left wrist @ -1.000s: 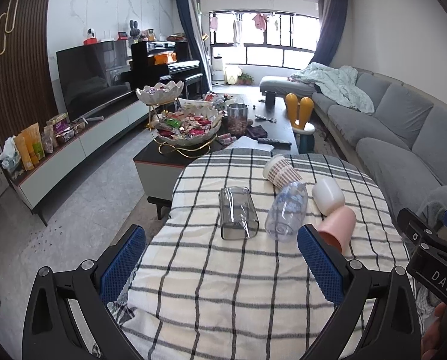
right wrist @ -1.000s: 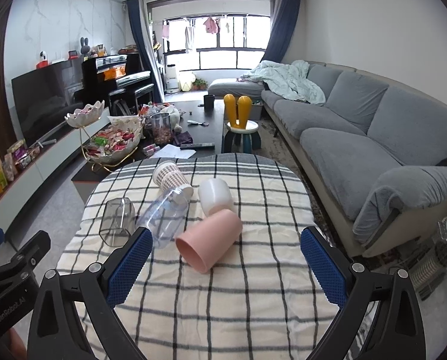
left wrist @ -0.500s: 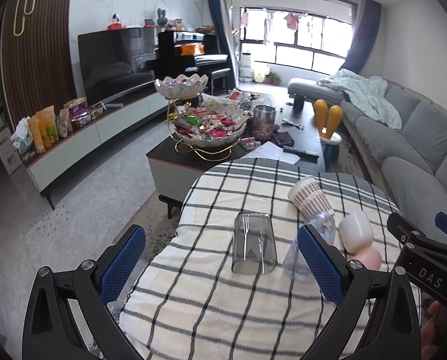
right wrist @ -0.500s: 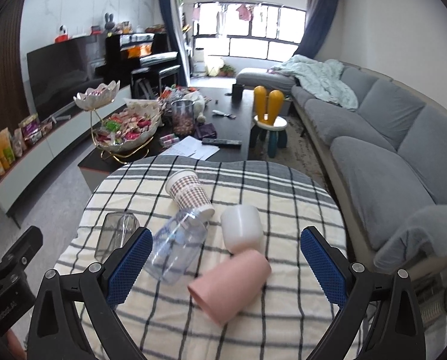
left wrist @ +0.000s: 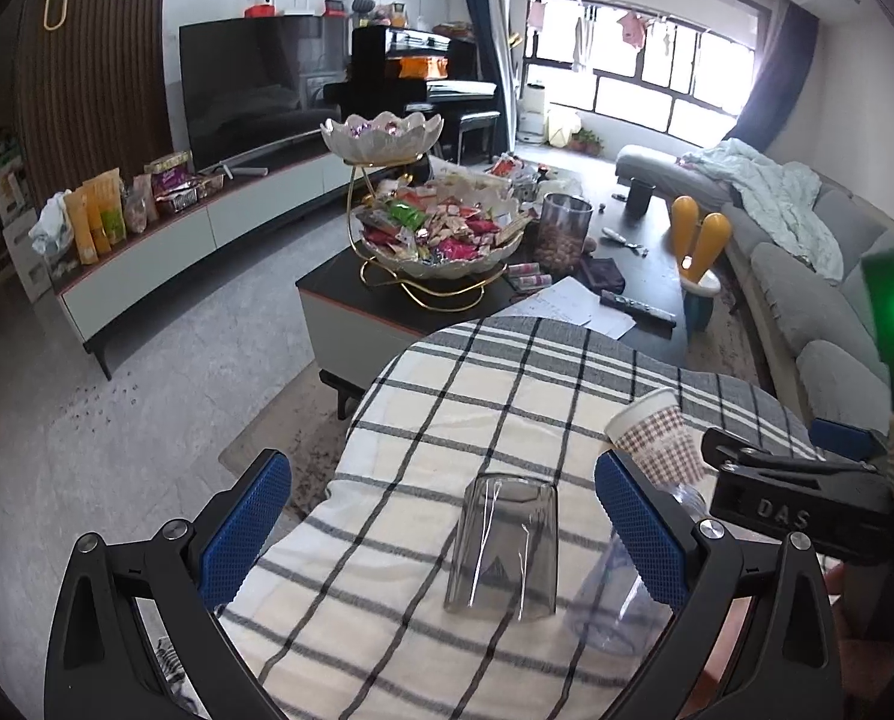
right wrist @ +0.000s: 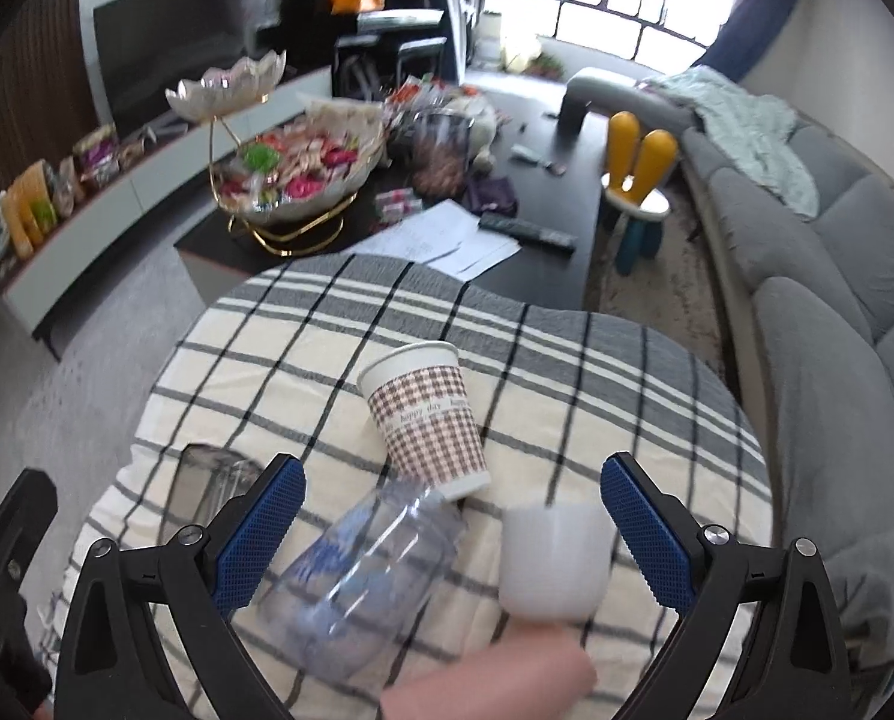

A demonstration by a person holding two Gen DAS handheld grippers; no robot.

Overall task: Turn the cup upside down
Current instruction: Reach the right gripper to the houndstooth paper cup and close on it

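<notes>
The pink cup (right wrist: pixel 489 684) is cut off by the bottom edge. The left hand-held gripper (left wrist: pixel 441 528) hides part of the clear bottle (left wrist: pixel 621 594). The candy bowl (right wrist: pixel 303 174) is blurred.

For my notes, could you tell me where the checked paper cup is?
In the right wrist view, the checked paper cup lies on its side mid-table, its base touching the clear plastic bottle.

Right claw (right wrist: pixel 453 531): jaws spread wide, holding nothing.
Tabletop (right wrist: pixel 597 372): covered in checked cloth.
Paper cup (right wrist: pixel 426 420): lay on its side.
Clear bottle (right wrist: pixel 363 576): lay between the jaws, touching the paper cup.
White cup (right wrist: pixel 552 561): tipped beside the bottle.
</notes>
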